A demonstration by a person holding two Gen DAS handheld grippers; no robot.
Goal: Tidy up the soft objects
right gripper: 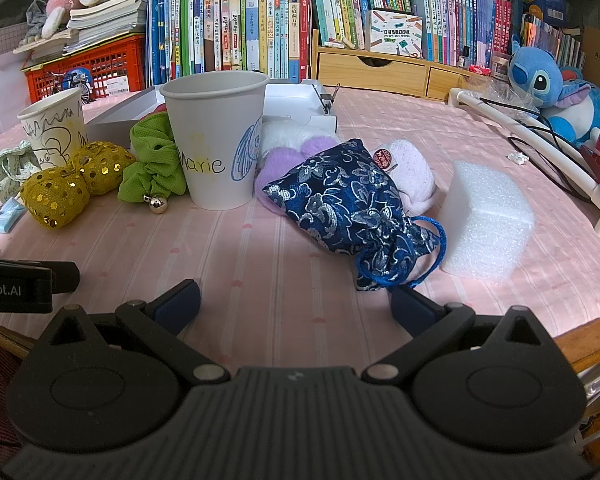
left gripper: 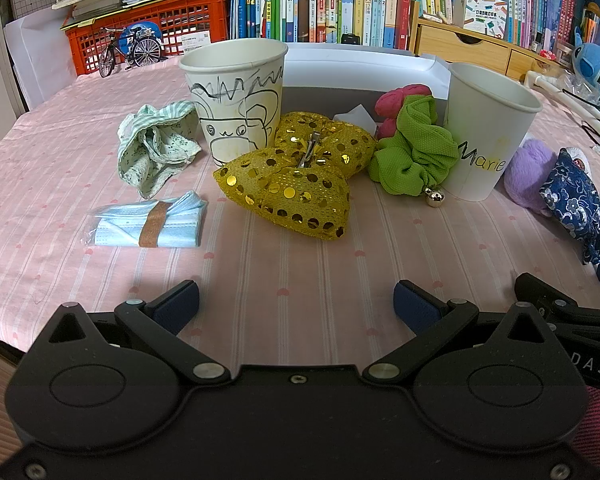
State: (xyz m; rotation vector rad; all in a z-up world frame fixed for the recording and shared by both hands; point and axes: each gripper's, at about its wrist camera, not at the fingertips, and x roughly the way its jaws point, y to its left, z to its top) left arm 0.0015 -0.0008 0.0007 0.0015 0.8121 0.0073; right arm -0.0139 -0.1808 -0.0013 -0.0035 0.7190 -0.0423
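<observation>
Nearest the lens, my left gripper point(left gripper: 296, 304) hangs low over the pink striped tablecloth point(left gripper: 284, 264) with its blue-padded fingers spread wide and nothing between them; my right gripper point(right gripper: 294, 302) is likewise wide apart and empty, its right pad just beside the mouth of the blue brocade pouch point(right gripper: 352, 208). Soft objects lie in a loose row across the middle of the table: folded face masks point(left gripper: 156, 222) near left, a crumpled green-striped cloth point(left gripper: 156, 148) behind them, a gold sequinned bow point(left gripper: 296, 176) at centre, a green scrunchie point(left gripper: 414, 148) against the "Marie" cup point(left gripper: 486, 132), and a purple pom-pom point(right gripper: 284, 160) behind the pouch. Nothing appears sorted yet, so I judge this the opening approach. Next, a descent and pinch is called for; the pouch looks limp, its cord loose.
</observation>
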